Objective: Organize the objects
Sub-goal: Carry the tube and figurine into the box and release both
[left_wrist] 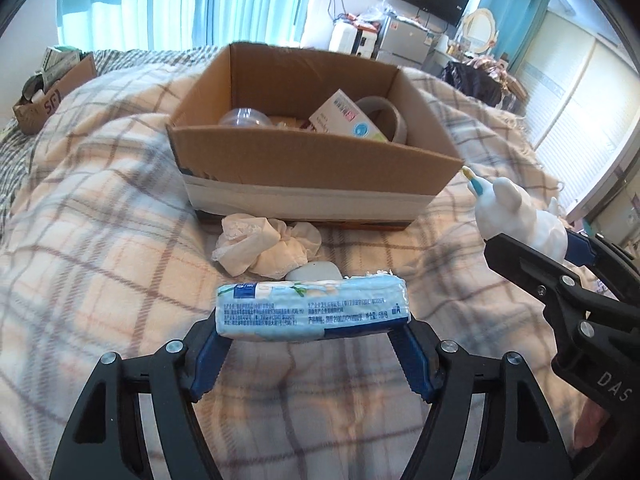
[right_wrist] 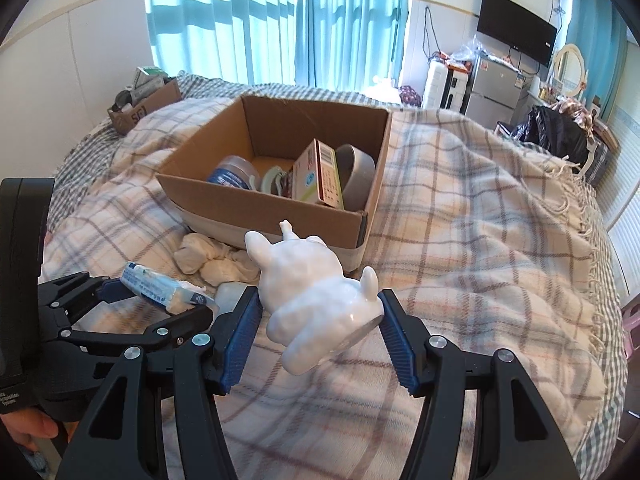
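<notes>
My left gripper [left_wrist: 312, 320] is shut on a blue-and-white tissue pack [left_wrist: 312, 308], held just above the plaid blanket in front of the open cardboard box [left_wrist: 312, 160]. My right gripper [right_wrist: 318, 312] is shut on a white ceramic animal figurine [right_wrist: 312, 300]; it also shows at the right of the left wrist view [left_wrist: 516, 212]. The tissue pack appears at the left of the right wrist view [right_wrist: 160, 286]. The box [right_wrist: 280, 208] holds a tape roll [right_wrist: 356, 172], a small carton [right_wrist: 316, 176] and a clear jar [right_wrist: 232, 174].
Crumpled white cloth [left_wrist: 264, 248] and a pale flat object [left_wrist: 314, 270] lie on the blanket in front of the box. A smaller cardboard box [left_wrist: 52, 92] with items sits far left on the bed. Furniture, a fridge and a TV stand beyond the bed.
</notes>
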